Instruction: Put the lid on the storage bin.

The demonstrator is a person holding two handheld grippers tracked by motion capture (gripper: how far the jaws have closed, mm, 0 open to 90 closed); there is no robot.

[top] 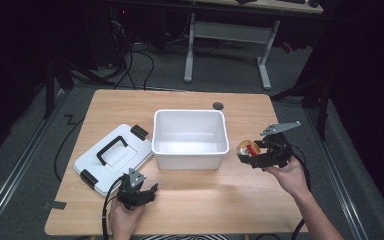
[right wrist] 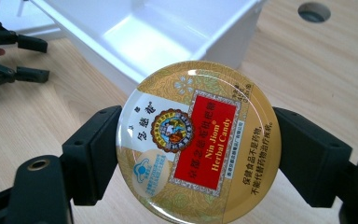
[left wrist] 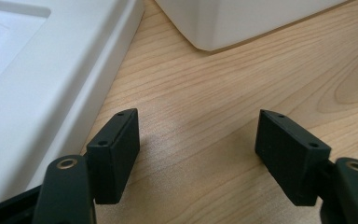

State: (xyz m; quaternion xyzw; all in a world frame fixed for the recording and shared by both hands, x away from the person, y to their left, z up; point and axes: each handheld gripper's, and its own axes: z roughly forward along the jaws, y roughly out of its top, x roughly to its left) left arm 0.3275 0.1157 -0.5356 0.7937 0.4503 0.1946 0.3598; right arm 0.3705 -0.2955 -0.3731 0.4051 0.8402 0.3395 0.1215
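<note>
Your right gripper (right wrist: 198,154) is clamping the round candy tin (right wrist: 198,142) across its width, one black jaw pressing on each side of the rim, lid facing up toward the camera. You are holding it above the table (top: 205,192), just off the right-hand wall of the white bin (top: 190,139) as the high view shows it (top: 249,150). The tin is looking small, light and rigid, likely thin metal with a glossy printed lid, so the curved rim is offering little contact and may be slipping or rotating if you are tilting it; gripping straight across the diameter, as now, seems the safest hold. Squeezing hard is probably denting it.

Beyond the tin, the open bin is sitting empty. Farther off, your left gripper (top: 139,192) is resting low with its jaws spread apart and holding nothing, the white lid (top: 112,159) with its black handle lying just beside it.
</note>
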